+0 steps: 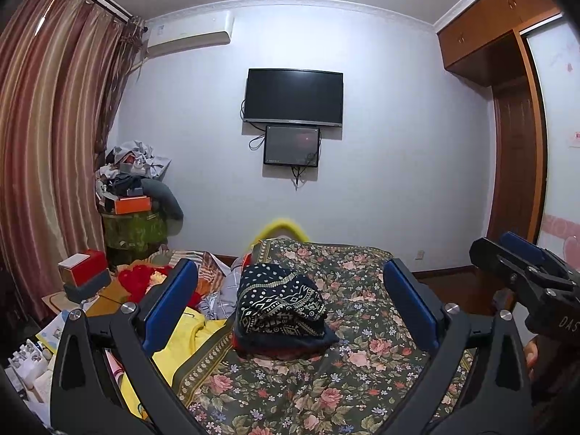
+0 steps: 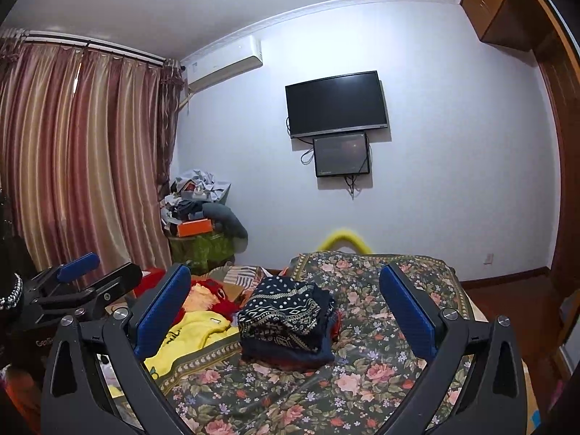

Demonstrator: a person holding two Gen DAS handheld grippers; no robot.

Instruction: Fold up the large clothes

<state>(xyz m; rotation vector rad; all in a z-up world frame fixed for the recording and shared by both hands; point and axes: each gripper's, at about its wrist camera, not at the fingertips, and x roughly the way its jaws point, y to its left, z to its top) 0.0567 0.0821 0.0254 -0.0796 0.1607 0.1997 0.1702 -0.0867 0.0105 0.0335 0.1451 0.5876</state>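
A folded dark navy garment (image 1: pixel 281 310) with white dots and a geometric band lies in a stack on the floral bedspread (image 1: pixel 362 355). My left gripper (image 1: pixel 290 301) hovers above and short of it, open, nothing between its blue pads. My right gripper (image 2: pixel 286 304) is likewise open and empty, held above the same folded garment (image 2: pixel 288 319) on the bedspread (image 2: pixel 366 362). Each gripper shows in the other's view: the right one (image 1: pixel 525 268) at the far right, the left one (image 2: pixel 90 272) at the far left.
A yellow garment (image 1: pixel 188 340) and red and striped clothes (image 2: pixel 206 295) lie heaped left of the stack. A red box (image 1: pixel 85 266) and clutter sit at the left. A piled corner stand (image 1: pixel 136 195), curtains (image 1: pixel 47 145), wall TV (image 1: pixel 293 96) and wardrobe (image 1: pixel 514 116) surround the bed.
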